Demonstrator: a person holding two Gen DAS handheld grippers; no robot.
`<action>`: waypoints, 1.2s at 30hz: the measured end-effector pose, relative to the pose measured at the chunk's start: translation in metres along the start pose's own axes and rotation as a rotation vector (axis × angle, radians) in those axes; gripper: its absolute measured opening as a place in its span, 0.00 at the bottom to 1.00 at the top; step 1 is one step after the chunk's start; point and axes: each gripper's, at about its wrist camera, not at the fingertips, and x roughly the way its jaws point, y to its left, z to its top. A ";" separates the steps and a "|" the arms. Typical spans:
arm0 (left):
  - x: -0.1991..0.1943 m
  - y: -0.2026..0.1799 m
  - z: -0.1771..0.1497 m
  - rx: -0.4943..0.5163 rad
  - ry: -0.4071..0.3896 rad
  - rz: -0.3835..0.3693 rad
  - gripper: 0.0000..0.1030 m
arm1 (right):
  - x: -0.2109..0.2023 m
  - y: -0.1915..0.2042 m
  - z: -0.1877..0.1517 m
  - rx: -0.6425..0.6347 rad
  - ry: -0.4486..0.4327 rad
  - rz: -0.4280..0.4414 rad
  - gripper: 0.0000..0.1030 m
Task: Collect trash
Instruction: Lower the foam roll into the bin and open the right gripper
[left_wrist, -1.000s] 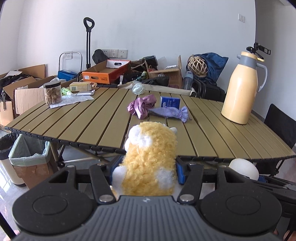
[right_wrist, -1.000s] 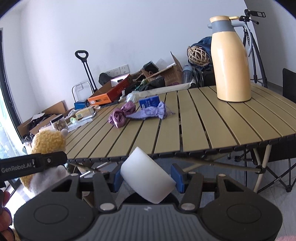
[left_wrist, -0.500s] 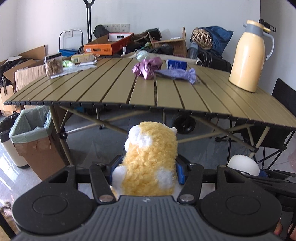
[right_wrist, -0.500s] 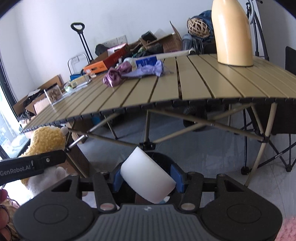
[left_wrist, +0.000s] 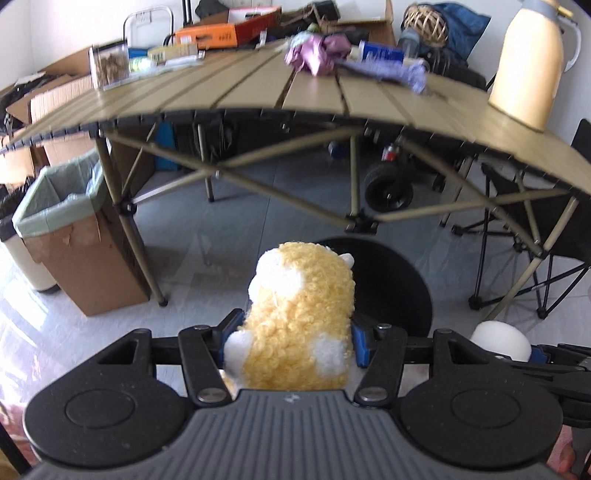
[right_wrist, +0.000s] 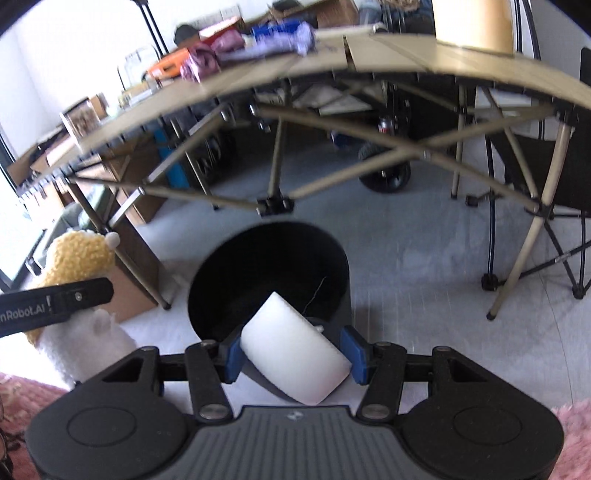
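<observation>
We see the black bin (left_wrist: 399, 280) half hidden behind the plush toy (left_wrist: 299, 317); the blurred surface (right_wrist: 406, 55) items perhaps include wrappers.

A folding table with an olive-tan slatted top (left_wrist: 255, 92) and crossed metal legs stands on a pale grey tiled floor (left_wrist: 229, 258). On the top lie a crumpled purple cloth (left_wrist: 317, 55), a lilac wrapper (left_wrist: 391, 72), a blue box (left_wrist: 380, 55), a clear jar of brown pieces (left_wrist: 109, 64) and a cream-yellow thermos jug (left_wrist: 528, 62). On the floor stand a cardboard box lined with a pale green bag (left_wrist: 74, 236), a round black bin (right_wrist: 273, 273) and a black folding chair (left_wrist: 535, 236).
</observation>
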 end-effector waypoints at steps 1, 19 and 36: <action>0.005 0.002 -0.002 -0.002 0.013 0.003 0.56 | 0.005 -0.002 -0.003 0.003 0.016 -0.007 0.52; 0.072 0.028 -0.015 -0.057 0.193 0.053 0.56 | 0.055 -0.020 -0.010 0.046 0.166 -0.051 0.52; 0.104 0.056 -0.013 -0.119 0.268 0.088 0.56 | 0.088 0.014 0.033 -0.045 0.162 -0.018 0.52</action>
